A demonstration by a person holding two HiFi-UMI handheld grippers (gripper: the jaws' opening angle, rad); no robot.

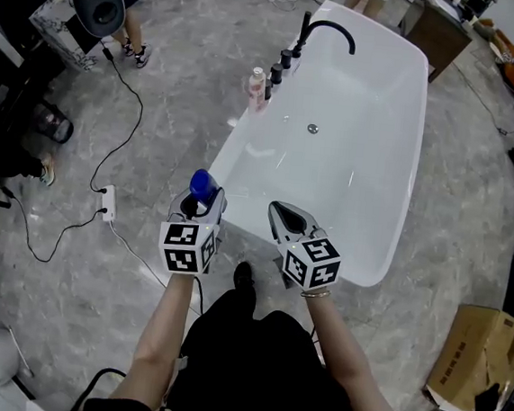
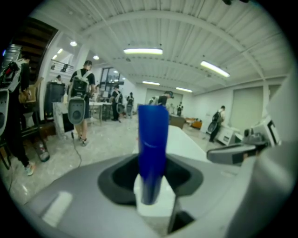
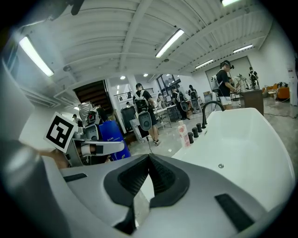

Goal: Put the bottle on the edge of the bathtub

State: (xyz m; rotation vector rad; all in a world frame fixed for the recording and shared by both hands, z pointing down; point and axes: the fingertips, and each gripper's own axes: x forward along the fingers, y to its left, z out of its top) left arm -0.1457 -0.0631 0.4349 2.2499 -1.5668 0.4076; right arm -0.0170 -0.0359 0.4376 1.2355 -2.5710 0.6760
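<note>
Bathtub [image 1: 376,193], white and long, stands on a grey marbled floor [image 1: 178,84], with a black curved tap [image 1: 333,28] and a row of black knobs [image 1: 279,69] at its far end. A pale pink bottle [image 1: 257,87] stands on the tub's left rim beside those knobs.

The left gripper [image 1: 199,199] is at the tub's near left corner. Its fingers stand wide apart and are clamped on a blue bottle [image 1: 201,184]. In the left gripper view the blue bottle [image 2: 152,148] rises upright between the fingers of the left gripper [image 2: 151,186]. It is held in the air, not set down on the edge. Whether it hangs over the rim or just outside it cannot be told.

The right gripper [image 1: 285,216] is just beside the left one, over the tub's near end. In the right gripper view the fingers of the right gripper [image 3: 148,162] are pressed together with nothing between them.

A white power strip [image 1: 109,204] with a black cable lies on the floor to the left.
</note>
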